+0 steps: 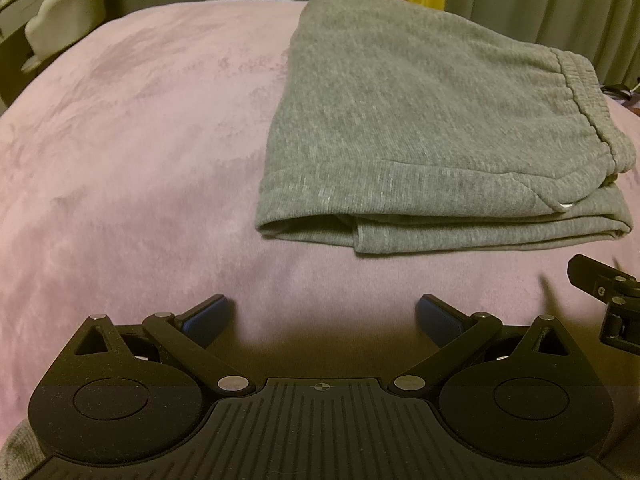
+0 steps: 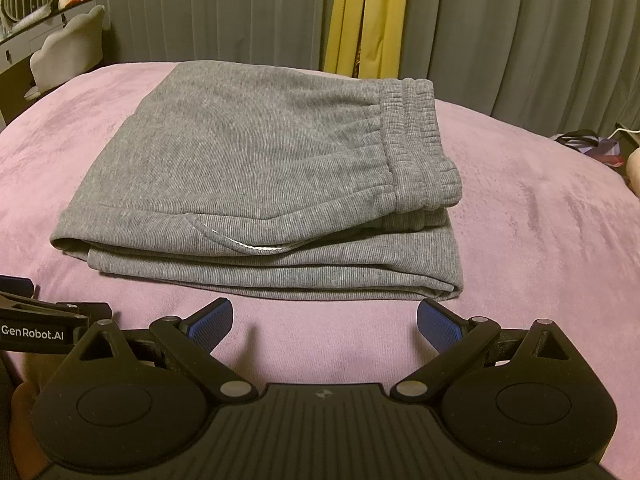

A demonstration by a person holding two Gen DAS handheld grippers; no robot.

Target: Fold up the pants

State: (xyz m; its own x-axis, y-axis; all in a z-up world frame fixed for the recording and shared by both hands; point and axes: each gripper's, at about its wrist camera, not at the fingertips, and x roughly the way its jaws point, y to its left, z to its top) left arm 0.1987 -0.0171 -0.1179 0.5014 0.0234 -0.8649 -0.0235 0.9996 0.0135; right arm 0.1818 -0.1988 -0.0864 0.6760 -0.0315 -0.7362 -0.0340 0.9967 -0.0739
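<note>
Grey sweatpants lie folded into a compact stack on a pink blanket, with the elastic waistband on top at the right. My left gripper hovers open over bare blanket, short of the pants' near left corner, nothing between its blue pads. My right gripper is open too, just in front of the stack's near folded edge and not touching it. Part of the right gripper shows at the right edge of the left wrist view, part of the left gripper at the left edge of the right wrist view.
Grey curtains with a yellow strip hang behind the bed. A pale chair and a dresser with a mirror stand at the far left. Bags and cables lie off the bed's right side.
</note>
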